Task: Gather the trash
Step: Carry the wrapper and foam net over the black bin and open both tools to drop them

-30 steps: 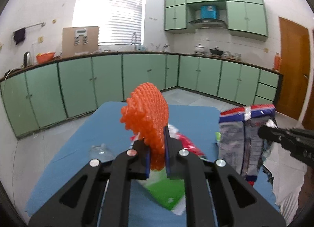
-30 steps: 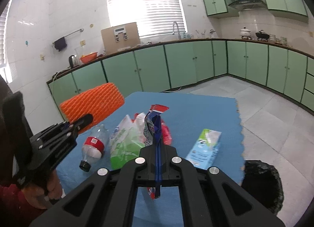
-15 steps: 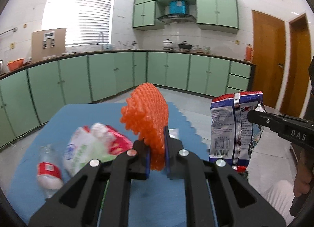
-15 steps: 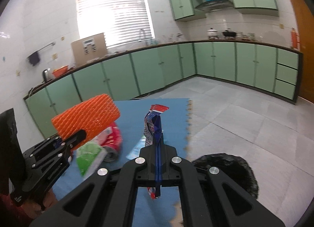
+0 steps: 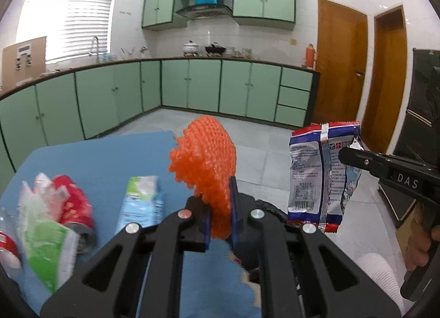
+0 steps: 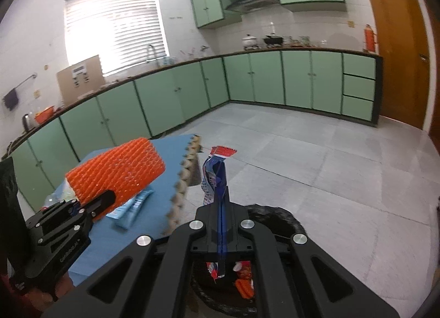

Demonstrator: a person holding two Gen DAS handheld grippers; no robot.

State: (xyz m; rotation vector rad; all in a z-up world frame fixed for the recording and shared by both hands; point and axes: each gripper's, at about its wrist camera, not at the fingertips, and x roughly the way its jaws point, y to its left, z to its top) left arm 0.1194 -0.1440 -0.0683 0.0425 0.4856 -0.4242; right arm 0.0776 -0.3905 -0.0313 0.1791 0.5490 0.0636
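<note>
My left gripper (image 5: 220, 205) is shut on an orange foam net sleeve (image 5: 206, 158); it also shows in the right wrist view (image 6: 115, 172), held above the blue mat. My right gripper (image 6: 221, 208) is shut on a blue, red and silver snack bag (image 6: 216, 172), seen flat in the left wrist view (image 5: 319, 177). It hangs over a black bin bag (image 6: 277, 216) on the floor that holds some red trash (image 6: 243, 282). A red can (image 5: 74, 208), a green-white wrapper (image 5: 46, 241) and a milk carton (image 5: 143, 199) lie on the mat (image 5: 96, 158).
Green cabinets (image 6: 170, 103) line the walls under a counter. Wooden doors (image 5: 338, 62) stand at the right. The tiled floor (image 6: 330, 164) stretches beyond the mat's jagged edge (image 6: 181, 180). A red-labelled bottle (image 5: 7, 246) lies at the far left.
Both grippers have swung right with their loads, from over the mat toward the black bin bag. The snack bag now hangs over the bag's opening. The grips are unchanged.
</note>
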